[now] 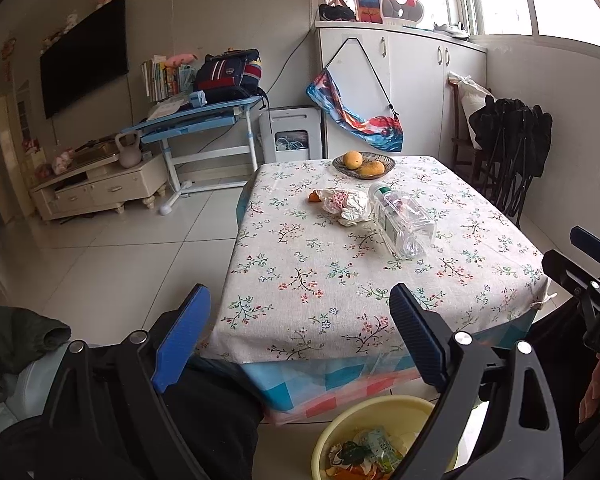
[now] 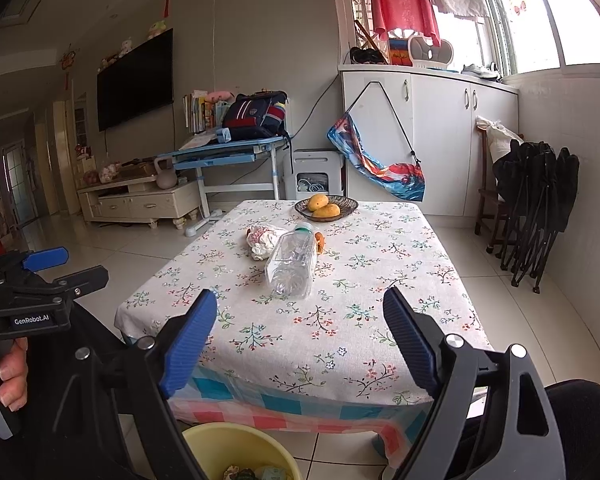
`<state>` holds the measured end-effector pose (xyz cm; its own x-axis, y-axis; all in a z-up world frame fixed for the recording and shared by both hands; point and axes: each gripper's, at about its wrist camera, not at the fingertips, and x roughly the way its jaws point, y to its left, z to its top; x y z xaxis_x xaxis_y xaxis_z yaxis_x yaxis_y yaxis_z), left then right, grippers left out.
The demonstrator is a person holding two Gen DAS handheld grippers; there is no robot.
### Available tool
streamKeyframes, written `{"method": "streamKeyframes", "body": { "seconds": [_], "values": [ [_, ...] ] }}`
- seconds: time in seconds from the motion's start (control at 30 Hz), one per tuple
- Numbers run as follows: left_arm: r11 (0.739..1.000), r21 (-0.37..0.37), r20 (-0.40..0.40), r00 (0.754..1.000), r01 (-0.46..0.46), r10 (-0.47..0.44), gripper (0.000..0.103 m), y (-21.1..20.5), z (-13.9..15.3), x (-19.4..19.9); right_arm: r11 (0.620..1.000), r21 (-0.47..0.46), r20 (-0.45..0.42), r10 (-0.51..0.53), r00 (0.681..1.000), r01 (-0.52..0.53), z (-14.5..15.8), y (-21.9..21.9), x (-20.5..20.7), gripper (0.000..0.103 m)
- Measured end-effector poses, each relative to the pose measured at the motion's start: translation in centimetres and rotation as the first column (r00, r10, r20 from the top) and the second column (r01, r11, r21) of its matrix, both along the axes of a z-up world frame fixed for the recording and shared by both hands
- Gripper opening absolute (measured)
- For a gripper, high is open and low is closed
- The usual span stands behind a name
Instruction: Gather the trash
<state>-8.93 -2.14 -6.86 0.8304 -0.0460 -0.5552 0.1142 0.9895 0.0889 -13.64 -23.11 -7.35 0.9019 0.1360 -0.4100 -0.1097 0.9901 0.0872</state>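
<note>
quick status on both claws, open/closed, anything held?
Left claw: open, holding nothing, short of the table.
Right claw: open, holding nothing, aimed toward the plastic bottle.

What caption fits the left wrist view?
Open left gripper faces a floral-clothed table with plastic bottle, crumpled wrapper; yellow bin below.

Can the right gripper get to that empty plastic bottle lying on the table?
Probably yes. The right gripper is open and empty, and the bottle lies straight ahead with only bare tablecloth between them. The crumpled wrapper sits beyond it, out of the way.
</note>
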Motion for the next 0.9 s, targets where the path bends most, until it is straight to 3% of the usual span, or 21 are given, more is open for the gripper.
{"method": "streamKeyframes", "body": {
  "seconds": [0.53,0.9],
  "values": [
    [0.999,-0.003,0.021,0.999,-0.033,0.034,0.088,0.8,0.1,0.4,1.0,0.009,-0.018,0.015,1.0,-0.014,-0.3,0.4,0.4,0.084],
    [0.995,-0.033,0.004,0.995,-0.095,0.095,0.088,2.5,-0.6,4.2,0.997,0.066,-0.074,0.031,0.997,-0.026,-0.4,-0.4,2.4,0.084]
  ]
}}
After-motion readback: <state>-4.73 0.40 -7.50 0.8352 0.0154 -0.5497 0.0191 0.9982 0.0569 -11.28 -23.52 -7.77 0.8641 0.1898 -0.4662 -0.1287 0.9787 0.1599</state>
